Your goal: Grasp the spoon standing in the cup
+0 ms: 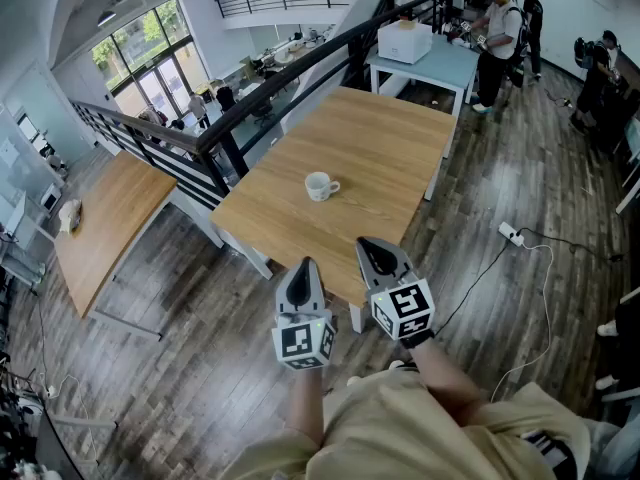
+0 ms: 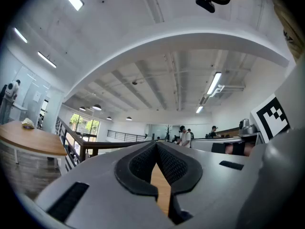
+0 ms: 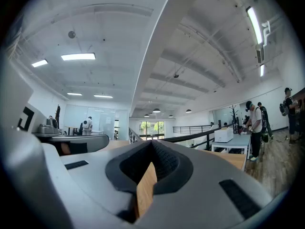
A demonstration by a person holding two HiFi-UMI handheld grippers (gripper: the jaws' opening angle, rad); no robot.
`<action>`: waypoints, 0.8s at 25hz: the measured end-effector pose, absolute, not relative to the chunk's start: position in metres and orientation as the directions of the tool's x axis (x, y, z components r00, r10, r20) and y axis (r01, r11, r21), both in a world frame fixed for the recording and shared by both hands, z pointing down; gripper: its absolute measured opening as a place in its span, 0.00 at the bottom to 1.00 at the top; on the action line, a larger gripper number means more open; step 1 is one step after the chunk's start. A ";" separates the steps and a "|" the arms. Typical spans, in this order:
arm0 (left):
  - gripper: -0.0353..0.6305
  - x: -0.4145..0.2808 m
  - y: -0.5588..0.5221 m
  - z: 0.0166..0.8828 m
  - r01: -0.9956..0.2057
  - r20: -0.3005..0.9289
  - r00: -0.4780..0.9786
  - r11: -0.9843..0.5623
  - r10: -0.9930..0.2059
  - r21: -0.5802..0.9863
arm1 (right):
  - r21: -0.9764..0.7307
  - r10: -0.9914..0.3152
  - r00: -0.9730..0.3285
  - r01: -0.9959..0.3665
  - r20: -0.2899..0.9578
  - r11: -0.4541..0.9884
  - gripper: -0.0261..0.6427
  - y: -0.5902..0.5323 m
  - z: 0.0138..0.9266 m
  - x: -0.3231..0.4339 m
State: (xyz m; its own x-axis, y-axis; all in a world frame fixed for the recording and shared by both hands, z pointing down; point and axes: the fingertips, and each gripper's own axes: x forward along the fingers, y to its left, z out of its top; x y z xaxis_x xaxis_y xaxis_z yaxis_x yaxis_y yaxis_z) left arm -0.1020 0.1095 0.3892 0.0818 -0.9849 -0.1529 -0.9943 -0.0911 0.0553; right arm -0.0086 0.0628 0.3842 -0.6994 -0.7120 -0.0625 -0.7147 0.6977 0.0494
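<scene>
The right gripper point(image 1: 374, 250) is closed tip to tip with nothing in it, and the left gripper point(image 1: 303, 268) is the same; in each gripper view the ribbed dark pads point(image 3: 164, 159) meet at their ends, and the gap below shows only pale wood. The cup point(image 1: 321, 185) stands upright near the middle of the table point(image 1: 390, 138), well ahead of both grippers; it is small, white and glossy, rounded, with its handle turned to the person's right. No spoon can be made out in it at this size; if one stands there, its long axis should be roughly vertical. The cup lies forward and between the two grippers, a little left of the right one; the right reaches slightly further over the table's near edge, so I judge it marginally better placed. The tabletop is smooth light wood; the floor point(image 1: 200, 348) is dark planking.
</scene>
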 end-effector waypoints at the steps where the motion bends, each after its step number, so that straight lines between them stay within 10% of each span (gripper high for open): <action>1: 0.06 -0.104 0.112 0.391 -0.994 -0.152 0.082 -0.092 -0.985 0.060 | 0.049 -0.715 -0.696 -0.718 -0.064 0.694 0.06 0.066 0.384 -0.009; 20: 0.06 -0.091 0.041 0.398 -0.993 -0.105 0.072 -0.080 -0.992 0.082 | -0.091 -0.714 -0.698 -0.709 -0.057 0.700 0.06 -0.003 0.389 0.010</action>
State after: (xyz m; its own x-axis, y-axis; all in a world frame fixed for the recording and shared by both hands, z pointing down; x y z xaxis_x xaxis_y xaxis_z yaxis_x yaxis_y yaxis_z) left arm -0.0913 0.0414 0.3979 0.0717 -0.9919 -0.1051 -0.9934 -0.0805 0.0822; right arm 0.0104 -0.0033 0.3891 -0.6979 -0.7139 -0.0570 -0.7085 0.6999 -0.0906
